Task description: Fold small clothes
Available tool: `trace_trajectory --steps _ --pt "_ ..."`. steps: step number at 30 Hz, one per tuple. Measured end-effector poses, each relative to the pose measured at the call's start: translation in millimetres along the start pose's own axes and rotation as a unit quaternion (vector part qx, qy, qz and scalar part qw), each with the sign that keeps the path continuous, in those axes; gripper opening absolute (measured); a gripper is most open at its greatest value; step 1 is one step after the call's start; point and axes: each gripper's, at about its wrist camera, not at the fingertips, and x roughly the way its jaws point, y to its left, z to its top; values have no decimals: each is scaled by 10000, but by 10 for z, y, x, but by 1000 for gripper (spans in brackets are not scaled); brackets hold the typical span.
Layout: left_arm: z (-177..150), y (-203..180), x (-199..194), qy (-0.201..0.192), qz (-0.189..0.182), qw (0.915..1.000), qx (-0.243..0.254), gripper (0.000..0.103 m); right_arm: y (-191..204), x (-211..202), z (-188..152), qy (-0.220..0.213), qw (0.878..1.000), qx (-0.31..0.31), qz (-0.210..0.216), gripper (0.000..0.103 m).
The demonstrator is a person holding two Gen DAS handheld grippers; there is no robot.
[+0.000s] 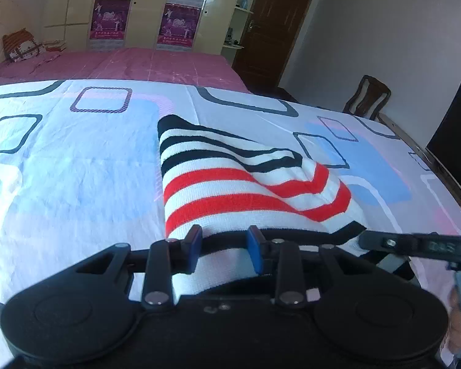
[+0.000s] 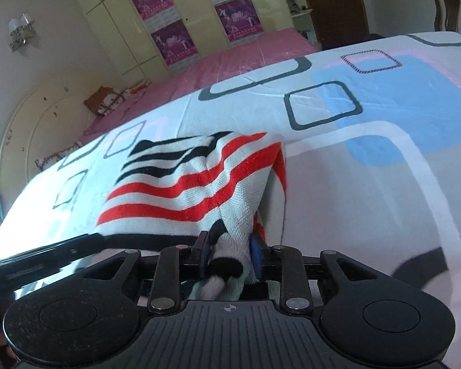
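Bedding fills both views: one white sheet [image 1: 76, 169] printed with blue patches and dark rounded squares lies under both grippers, and beyond it, far ahead of the jaws, stretches one pink bedspread [image 1: 144, 64]. Past that stands one cream wardrobe [image 1: 144, 6] with four purple posters on its doors, one dark wooden door [image 1: 276, 24] to its right, and one wooden chair [image 1: 368, 98] off to the right of the left jaws. One striped cushion [image 1: 18, 46] sits at the far left of the pink spread. On the sheet lies one small knitted garment [image 1: 230, 190], white with three black stripes at its far end, three red stripes nearer, and one black band along its near hem. Its right side is lifted and folded over, making a raised ridge ahead of the left jaws. The left gripper [image 1: 224, 246] has its two blue pads standing apart on either side of the near hem; the cloth runs between them, but whether they press on it I cannot tell. The right gripper [image 2: 230, 252] is closed on a bunched corner of the garment [image 2: 193, 178], the knit pinched between its two pads and drawn up off the sheet. The right gripper's black body [image 1: 415, 243] shows just right of the left jaws.
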Motion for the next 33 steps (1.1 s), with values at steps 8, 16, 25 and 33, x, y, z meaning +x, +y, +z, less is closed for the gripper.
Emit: trace_trajectory --steps 8,16,25,33 --pt "-55 66 -162 50 -84 9999 39 33 -5 -305 -261 135 9998 -103 104 29" --pt "-262 53 -295 254 -107 9995 154 35 -16 -315 -454 264 9995 -180 29 28" --pt "-362 85 -230 373 -77 9991 189 36 -355 -255 -485 488 9957 719 329 11" --pt "-274 72 -257 443 -16 9988 206 36 -271 -488 -376 308 9983 422 270 24"
